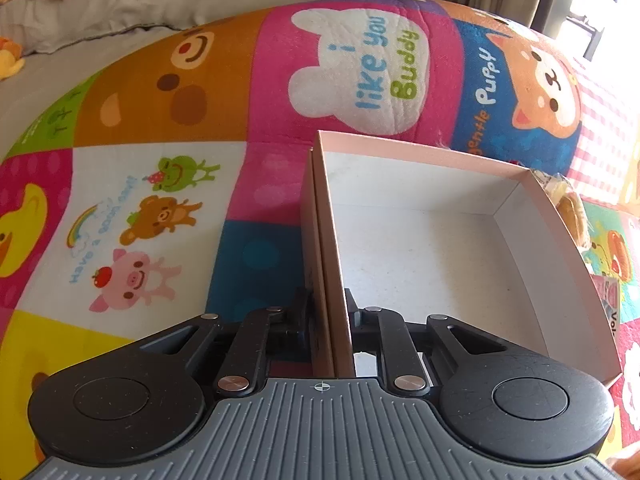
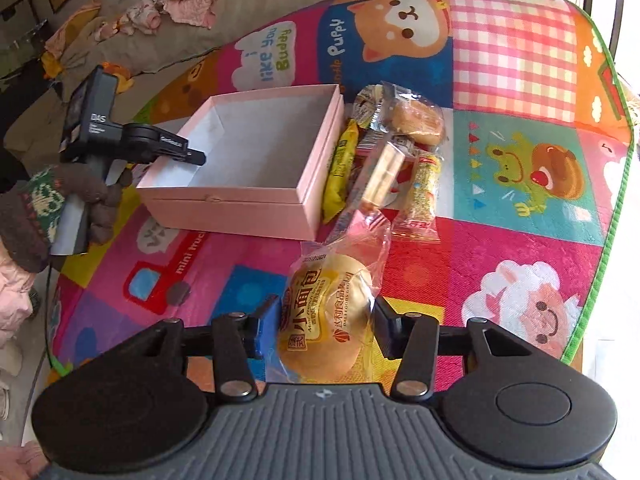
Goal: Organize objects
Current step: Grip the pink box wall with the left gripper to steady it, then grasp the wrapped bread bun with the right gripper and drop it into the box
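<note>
An open pink box (image 1: 420, 148) with a bare white inside lies on the cartoon play mat. My left gripper (image 1: 326, 304) is shut on the box's left wall, one finger inside and one outside. In the right wrist view this box (image 2: 224, 204) sits left of centre, with the left gripper (image 2: 194, 157) clamped on its far-left wall. My right gripper (image 2: 327, 320) is shut on a wrapped round bun (image 2: 328, 304), held just above the mat in front of the box. A pile of wrapped snacks (image 2: 384, 152) lies against the box's right side.
A gloved hand (image 2: 80, 192) holds the left gripper's handle. The play mat (image 2: 520, 208) has a green edge at the right. A grey sofa (image 2: 248, 4) with loose clothes runs along the back. A snack packet (image 1: 572, 208) peeks over the box's right wall.
</note>
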Motion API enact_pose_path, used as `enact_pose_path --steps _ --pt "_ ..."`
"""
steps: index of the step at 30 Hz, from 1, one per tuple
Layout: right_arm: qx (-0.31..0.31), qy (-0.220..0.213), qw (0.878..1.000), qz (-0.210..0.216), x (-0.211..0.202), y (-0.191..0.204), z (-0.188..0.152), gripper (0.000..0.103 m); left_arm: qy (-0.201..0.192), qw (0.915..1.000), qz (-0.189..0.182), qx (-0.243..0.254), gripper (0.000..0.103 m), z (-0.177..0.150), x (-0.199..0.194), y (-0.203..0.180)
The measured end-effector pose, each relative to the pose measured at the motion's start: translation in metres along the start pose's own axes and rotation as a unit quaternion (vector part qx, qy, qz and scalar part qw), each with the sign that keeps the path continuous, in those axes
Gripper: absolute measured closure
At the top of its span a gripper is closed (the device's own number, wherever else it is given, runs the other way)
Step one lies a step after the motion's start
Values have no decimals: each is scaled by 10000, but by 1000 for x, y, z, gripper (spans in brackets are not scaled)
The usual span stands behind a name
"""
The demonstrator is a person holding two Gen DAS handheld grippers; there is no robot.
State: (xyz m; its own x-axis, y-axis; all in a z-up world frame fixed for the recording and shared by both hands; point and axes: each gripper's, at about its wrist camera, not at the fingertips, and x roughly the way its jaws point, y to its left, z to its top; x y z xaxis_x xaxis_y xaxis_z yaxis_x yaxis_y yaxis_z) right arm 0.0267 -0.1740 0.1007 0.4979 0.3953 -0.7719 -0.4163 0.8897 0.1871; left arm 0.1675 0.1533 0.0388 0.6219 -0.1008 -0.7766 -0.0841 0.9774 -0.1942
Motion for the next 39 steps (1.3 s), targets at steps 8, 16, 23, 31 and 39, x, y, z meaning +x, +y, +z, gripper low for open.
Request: enact_pose_path --steps 8,16,23,31,39 --pt "-657 -780 9939 427 0 50 62 62 31 9998 -112 -154 84 -1 2 6" --pt "-831 434 9947 424 52 47 4 17 34 9999 -107 -40 84 -2 1 5" --pt "-1049 1036 9884 359 86 62 -36 30 17 9999 -128 -79 84 -4 0 6" --pt "-478 292 9933 1010 30 53 34 50 3 9998 -180 -109 83 -4 0 7" --pt "93 -853 9919 937 59 66 162 26 44 9997 -155 -161 83 -6 1 7"
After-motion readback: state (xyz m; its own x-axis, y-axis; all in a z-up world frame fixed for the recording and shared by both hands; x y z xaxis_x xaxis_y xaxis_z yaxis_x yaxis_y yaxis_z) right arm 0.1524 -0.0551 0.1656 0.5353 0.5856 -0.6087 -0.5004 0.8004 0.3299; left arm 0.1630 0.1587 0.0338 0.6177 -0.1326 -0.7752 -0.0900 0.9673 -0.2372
